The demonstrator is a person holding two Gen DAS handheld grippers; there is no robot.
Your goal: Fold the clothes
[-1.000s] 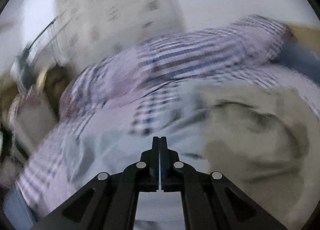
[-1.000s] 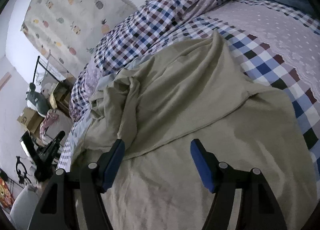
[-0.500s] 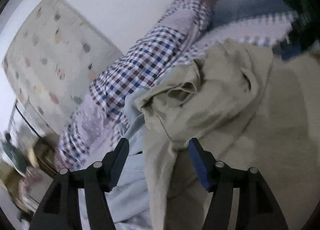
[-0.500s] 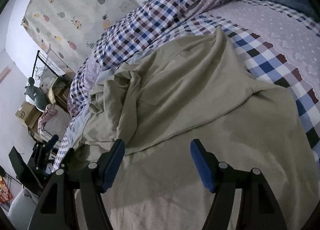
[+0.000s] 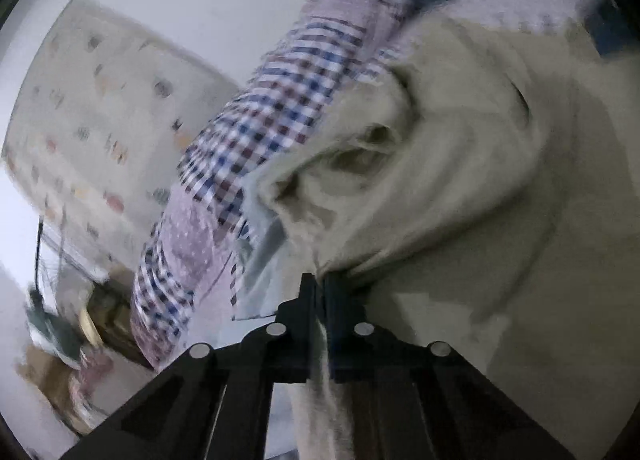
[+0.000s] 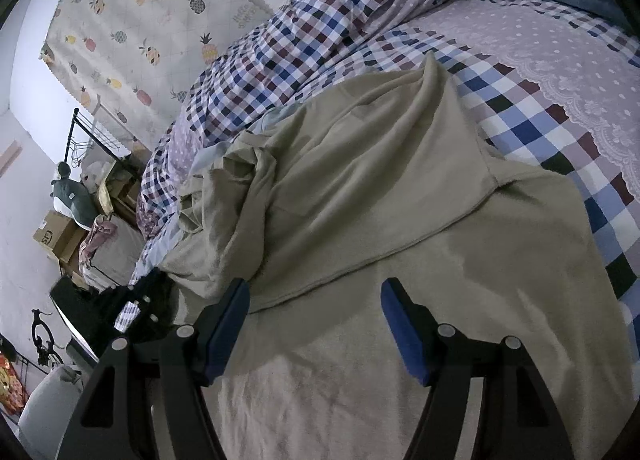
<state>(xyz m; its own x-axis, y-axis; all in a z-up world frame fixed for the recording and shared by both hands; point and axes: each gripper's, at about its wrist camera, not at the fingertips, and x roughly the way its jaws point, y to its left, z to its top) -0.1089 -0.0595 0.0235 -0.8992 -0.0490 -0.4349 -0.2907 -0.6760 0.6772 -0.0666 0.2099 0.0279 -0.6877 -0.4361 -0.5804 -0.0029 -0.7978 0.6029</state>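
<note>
On the checked bedspread (image 6: pixel 532 108), left gripper (image 5: pixel 319 292) pinching beige garment (image 6: pixel 400 188), right gripper (image 6: pixel 314 316) fingers spread, empty.

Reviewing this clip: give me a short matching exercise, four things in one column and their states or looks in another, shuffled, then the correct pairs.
Things:
1. left gripper
2. right gripper
3. beige garment
4. curtain

States:
A. pineapple print
B. spread rumpled on the checked bedcover
C. closed on beige cloth
D. open, holding nothing

Pairs: 1-C, 2-D, 3-B, 4-A
</note>
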